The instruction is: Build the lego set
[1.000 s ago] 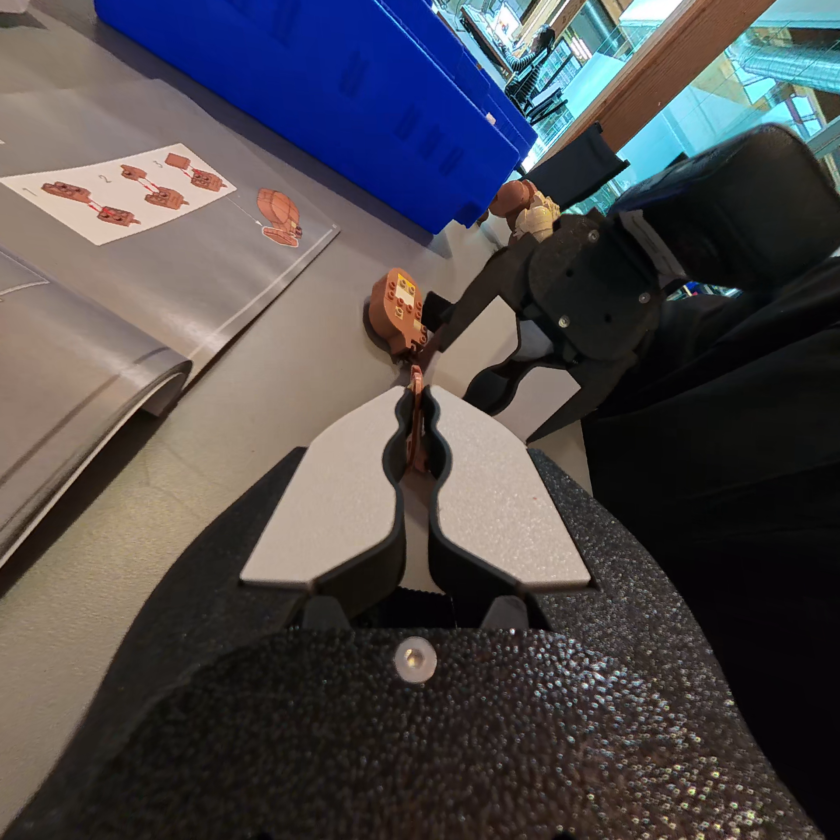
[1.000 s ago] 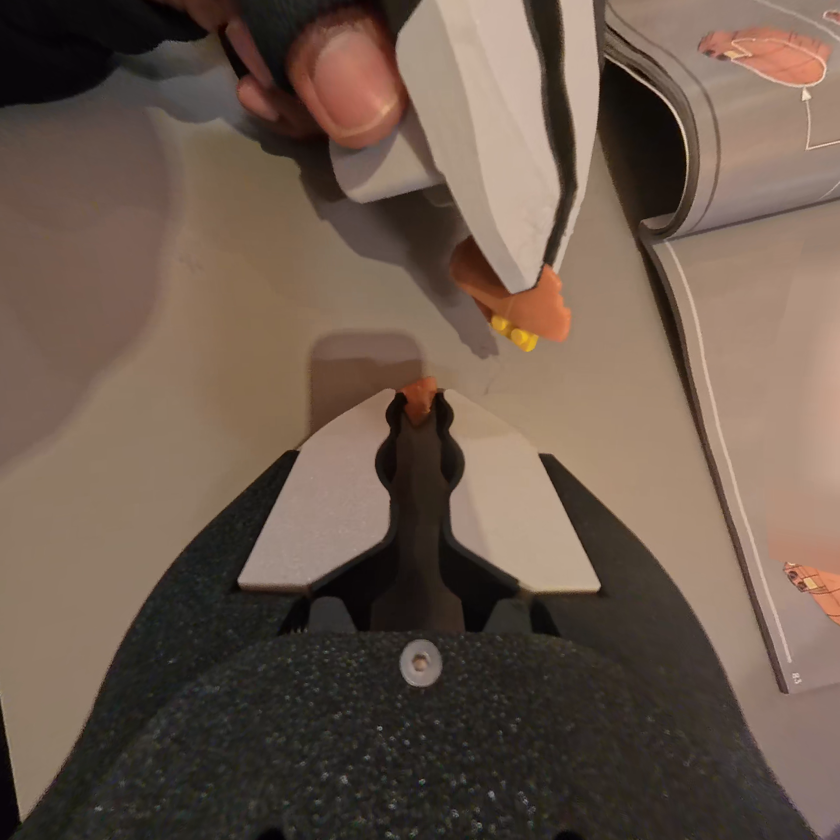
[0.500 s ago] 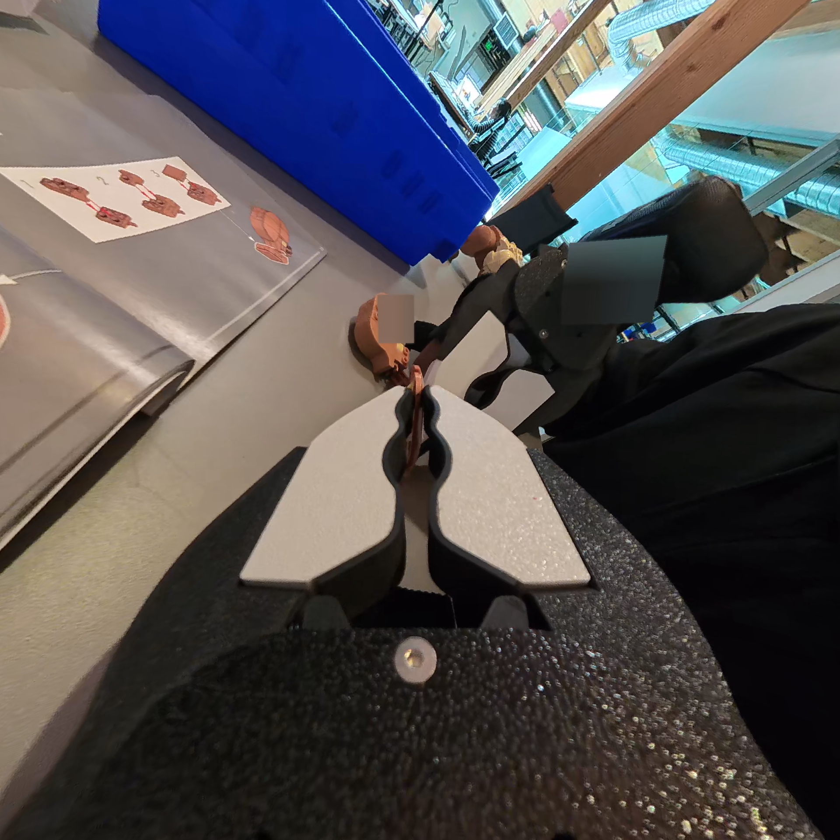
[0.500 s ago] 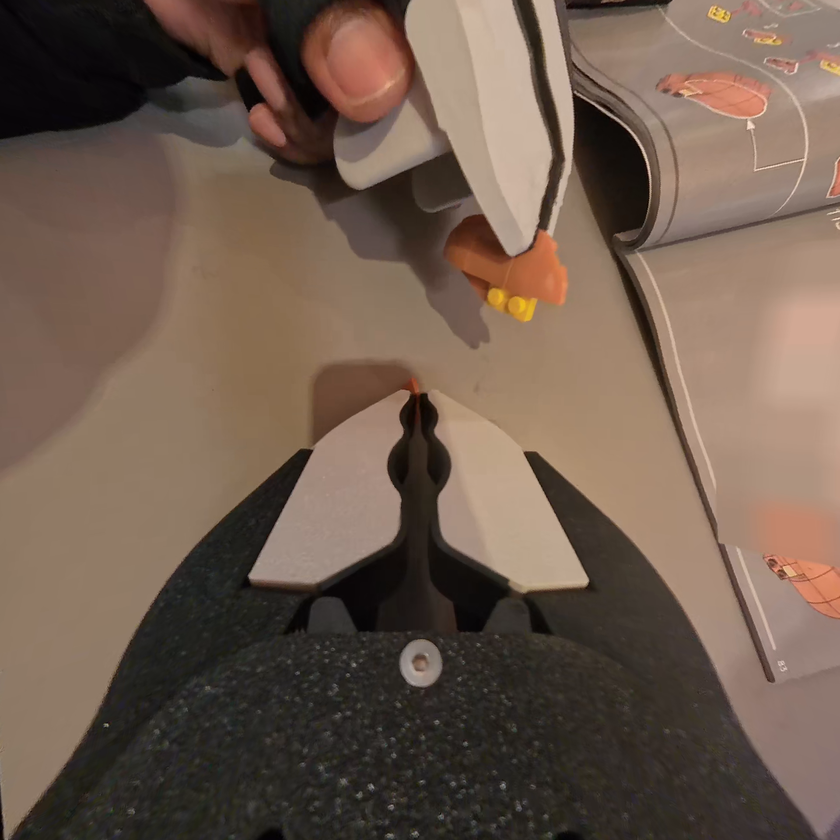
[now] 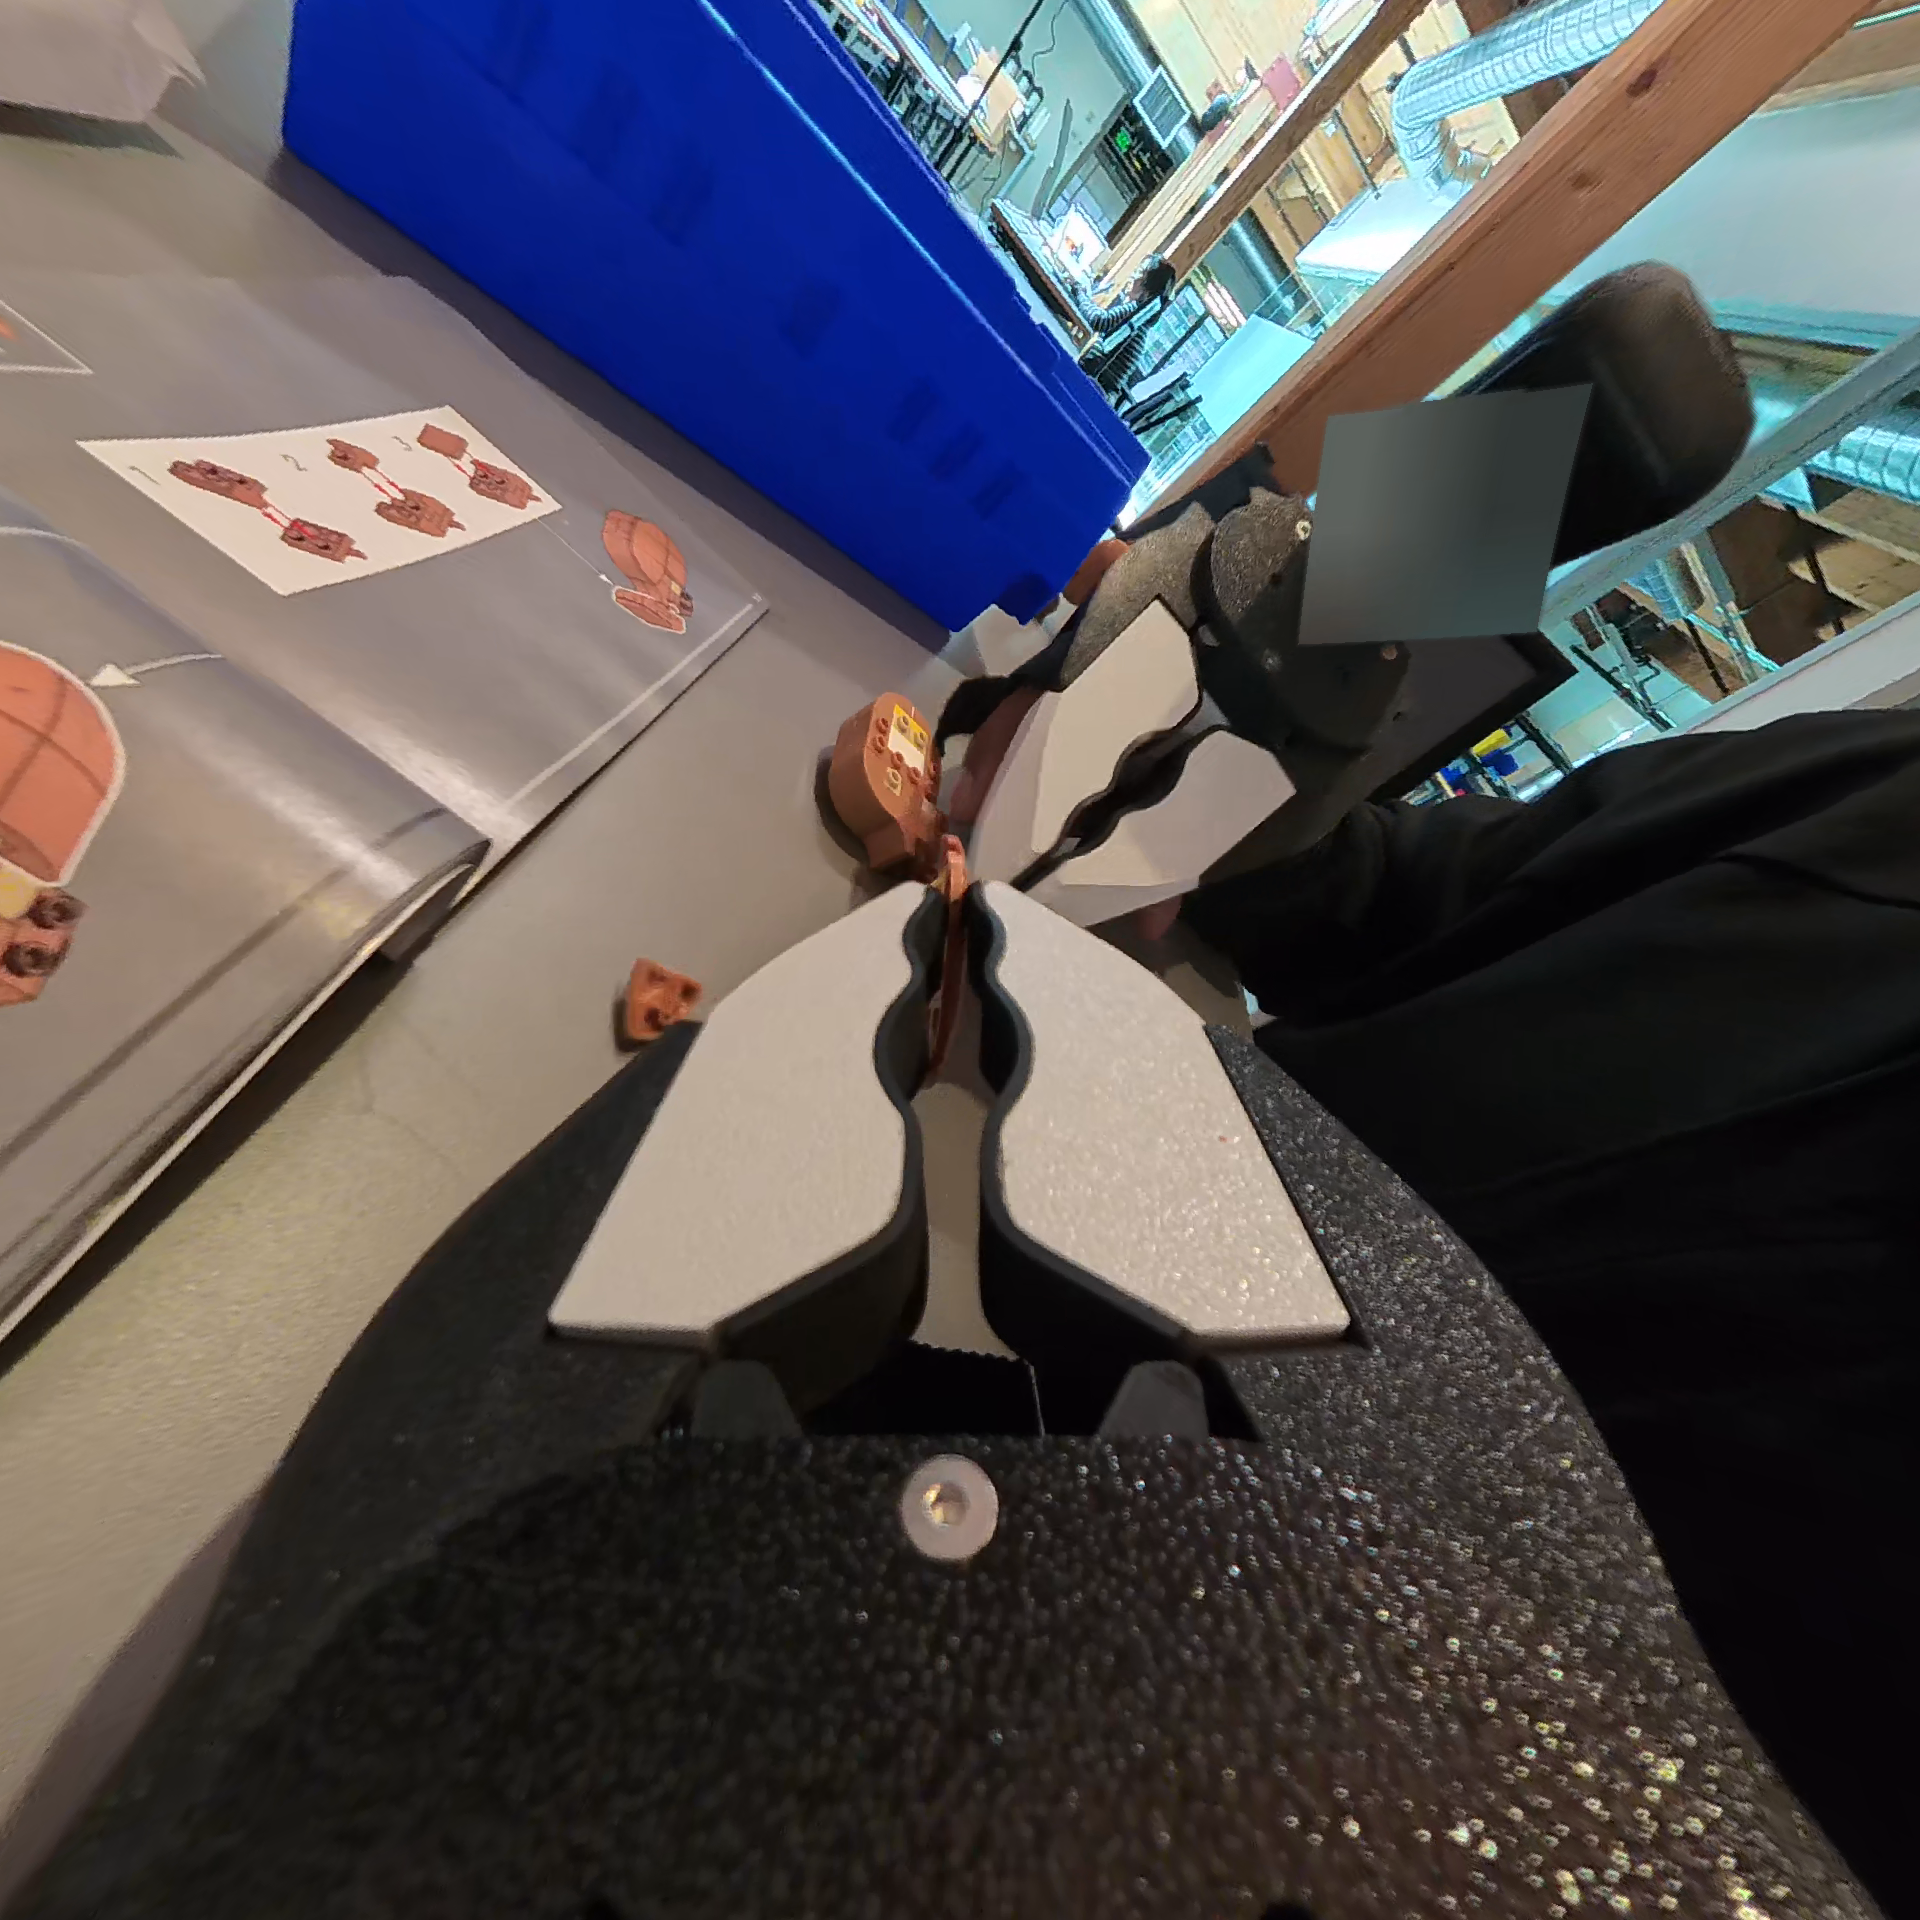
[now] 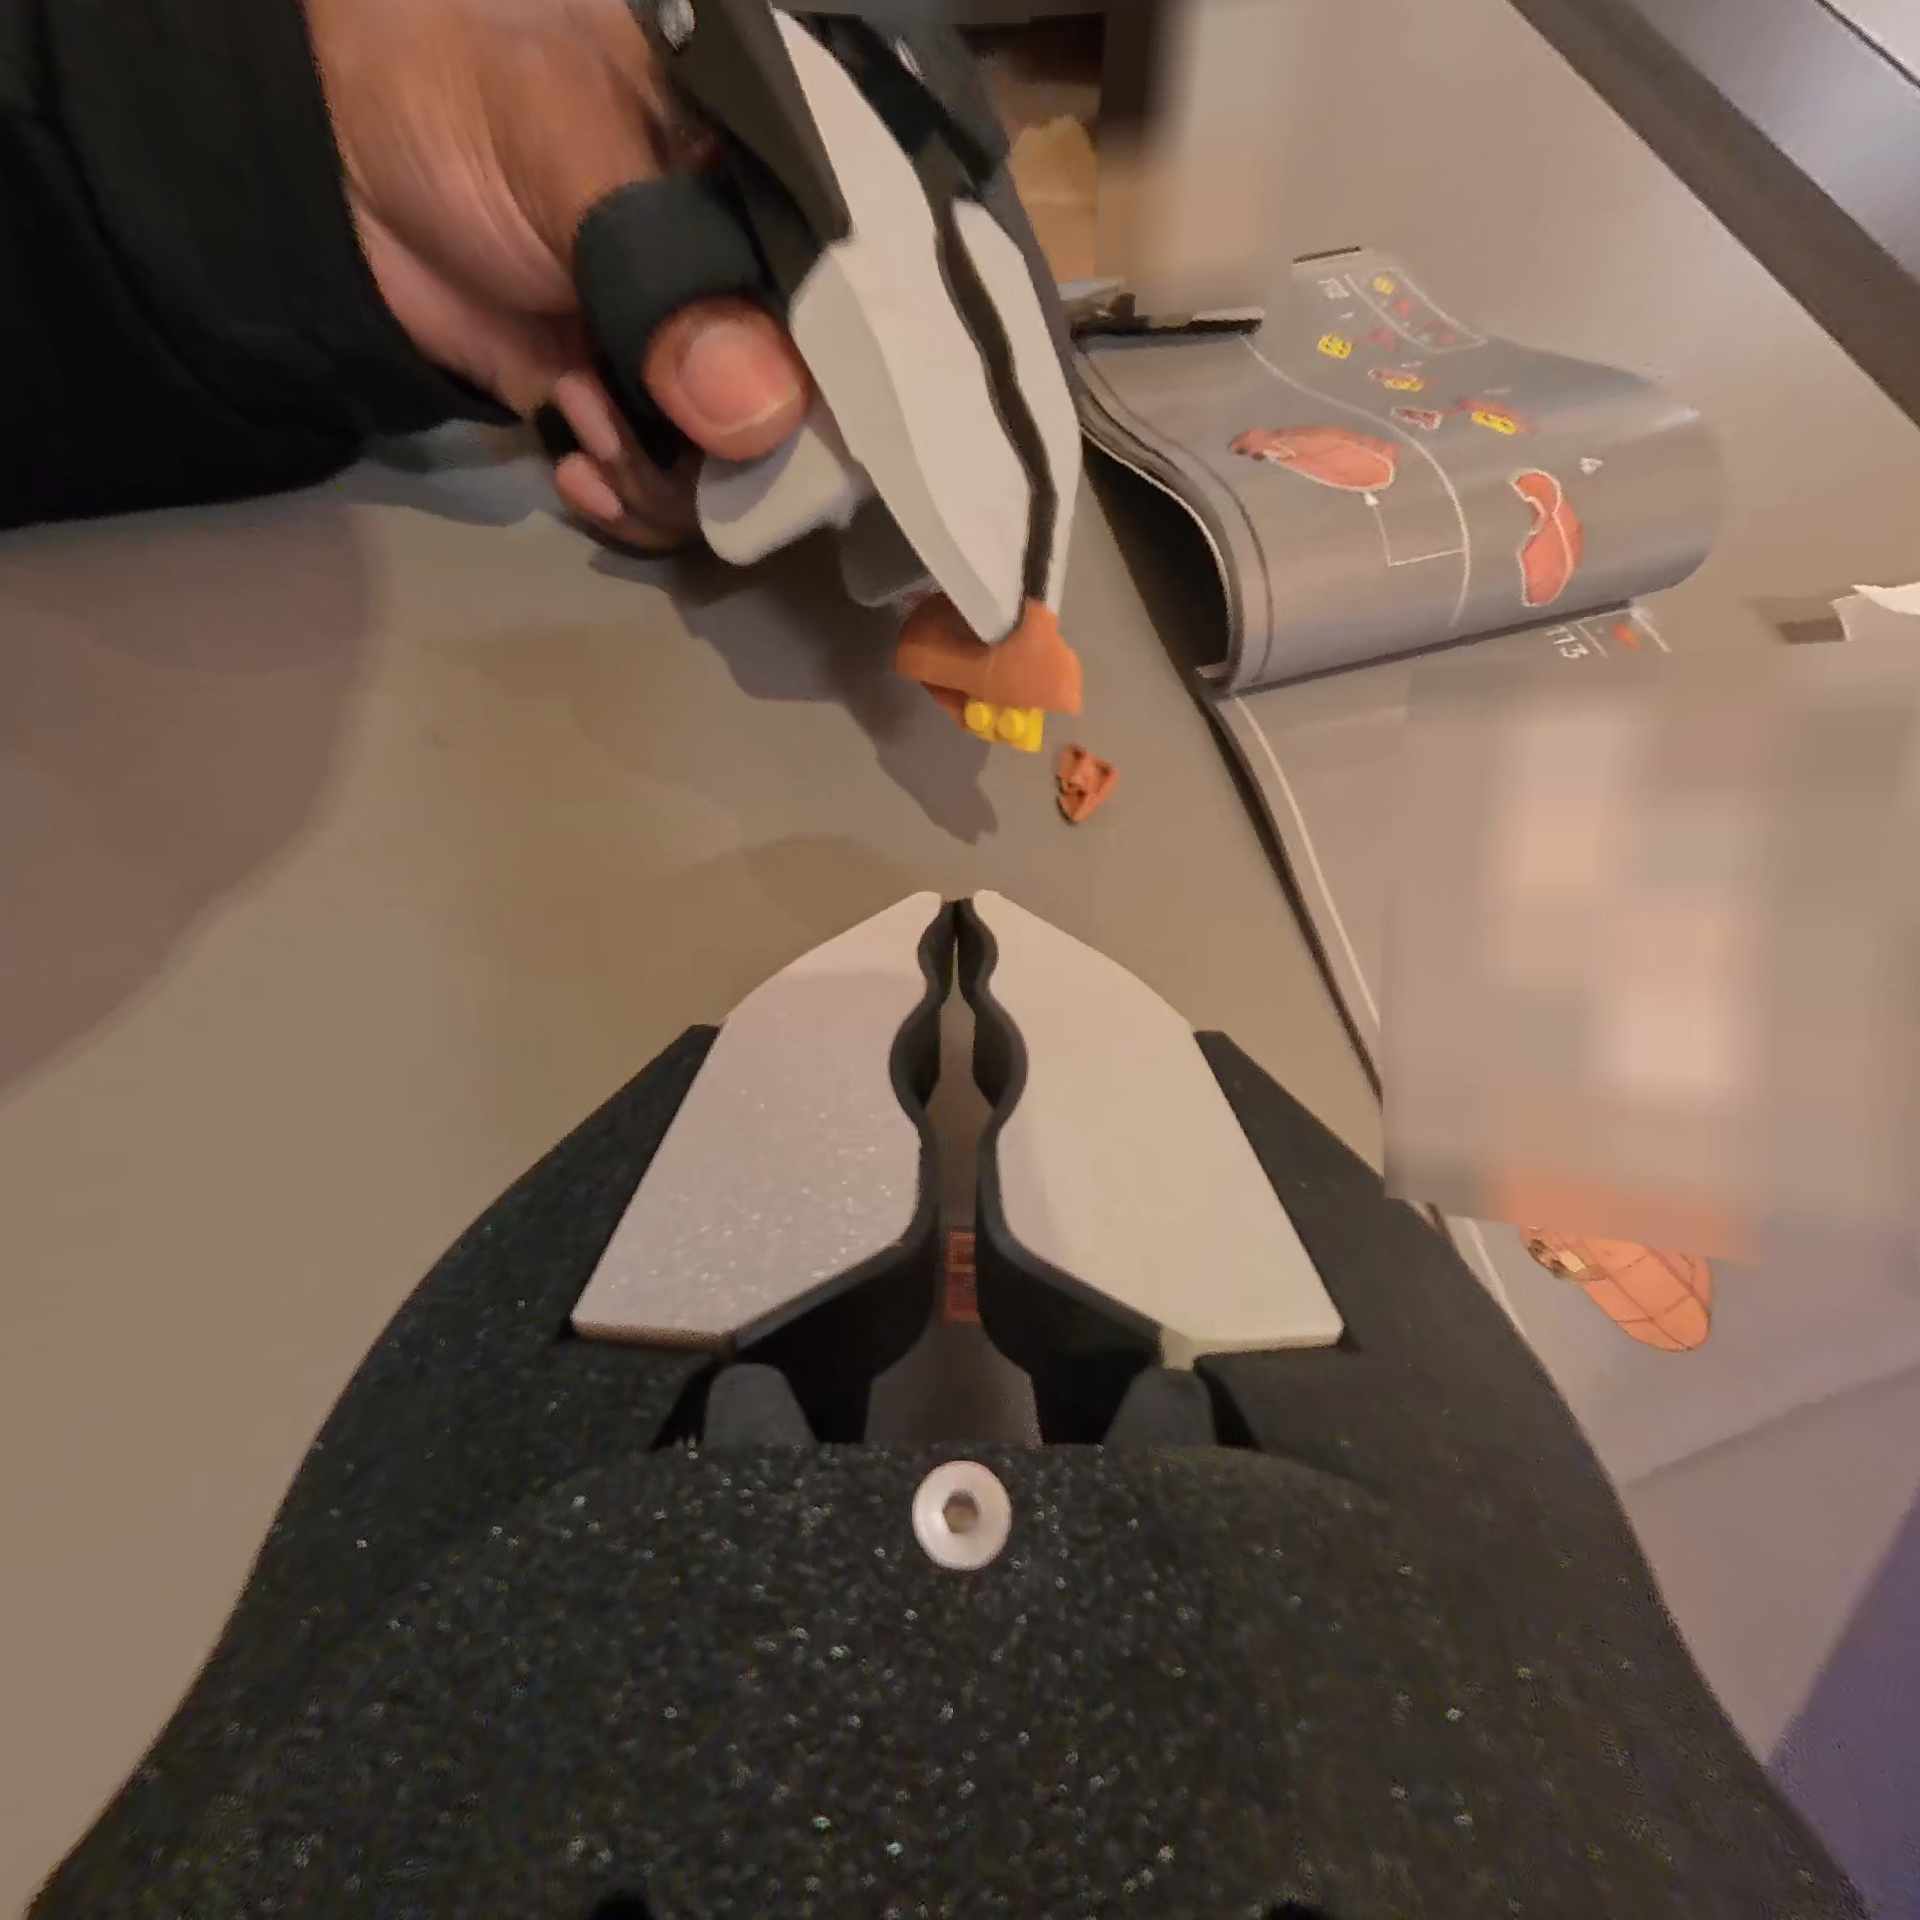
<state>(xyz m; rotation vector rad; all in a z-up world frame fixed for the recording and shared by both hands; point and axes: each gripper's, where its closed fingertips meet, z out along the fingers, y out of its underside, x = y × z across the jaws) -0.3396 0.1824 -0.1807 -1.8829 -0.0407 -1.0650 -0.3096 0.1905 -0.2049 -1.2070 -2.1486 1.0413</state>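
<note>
Brown curved brick assembly (image 6: 992, 670) sits pinched in left claw (image 5: 951, 914); right claw (image 6: 961, 909) closed, empty.

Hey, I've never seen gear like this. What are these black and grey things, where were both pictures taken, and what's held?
A person works two handheld grippers; a camera on each looks along its grey tongs. One picture is from the left gripper, the other from the right gripper. The left tongs are shut on a brown lego assembly with yellow studs. The right tongs are shut, tips empty. On the table: an open instruction booklet, a small loose brown piece, a blue bin.
</note>
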